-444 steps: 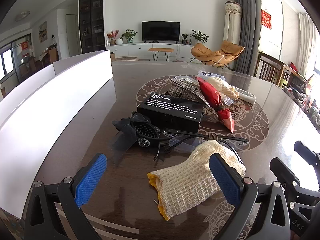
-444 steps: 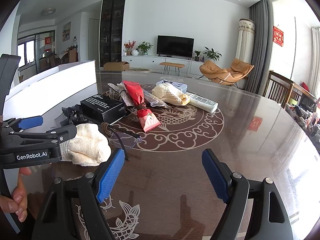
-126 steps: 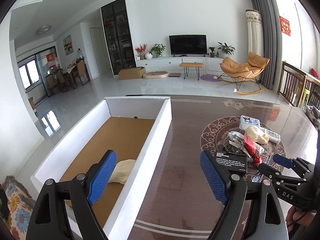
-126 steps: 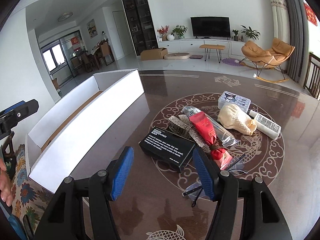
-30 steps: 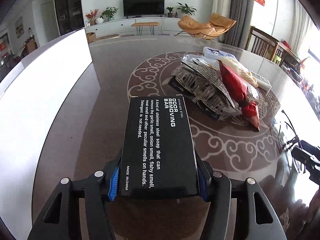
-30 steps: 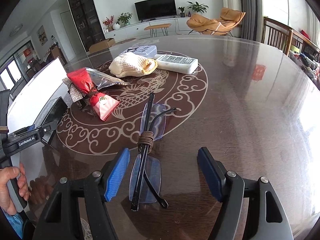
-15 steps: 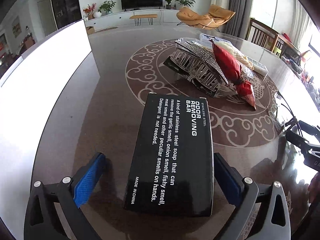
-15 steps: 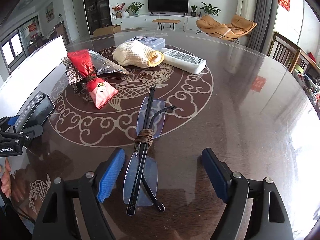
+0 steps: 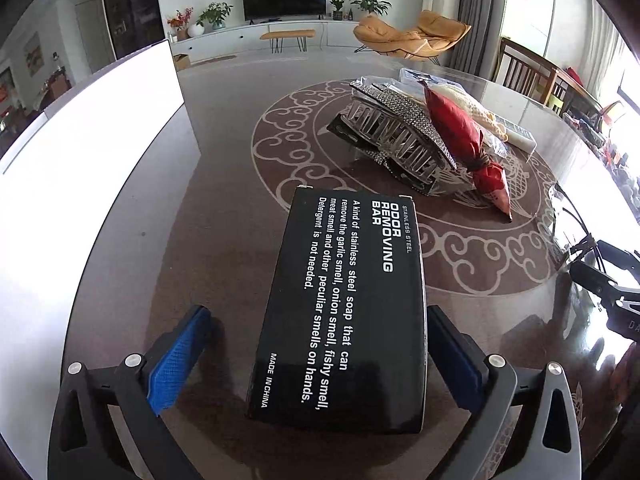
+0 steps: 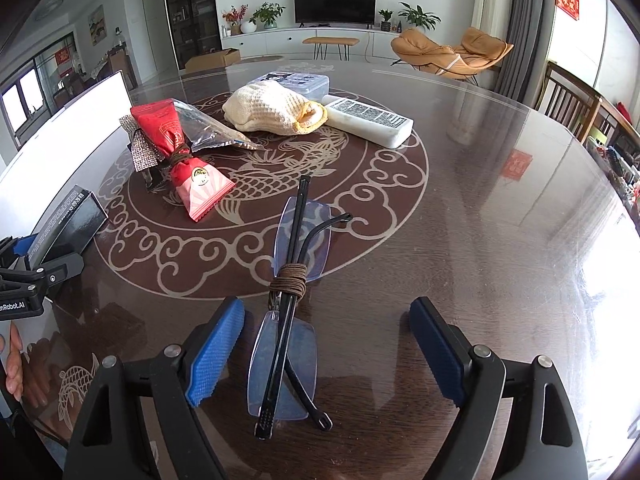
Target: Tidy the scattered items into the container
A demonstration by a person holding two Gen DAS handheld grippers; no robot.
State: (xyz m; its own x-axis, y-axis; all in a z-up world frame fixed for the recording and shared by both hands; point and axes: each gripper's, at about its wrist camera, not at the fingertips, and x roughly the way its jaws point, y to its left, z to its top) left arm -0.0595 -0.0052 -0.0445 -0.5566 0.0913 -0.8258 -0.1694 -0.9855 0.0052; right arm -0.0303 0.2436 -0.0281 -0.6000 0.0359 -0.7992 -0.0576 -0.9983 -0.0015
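Outstanding on dark glossy table: black lettered carton between spread left gripper; folded rimless spectacles between spread right gripper, jaws just widened; red foil packet at ten o'clock; white box wall at nine.

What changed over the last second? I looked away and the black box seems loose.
The left tongs let go of the black odor-removing-bar box: their jaws have just opened wide, and it lies on the table between the pads, untouched. The right tongs have just been opening too, straddling the folded glasses without touching. The red packet, knitted glove and remote stayed put.
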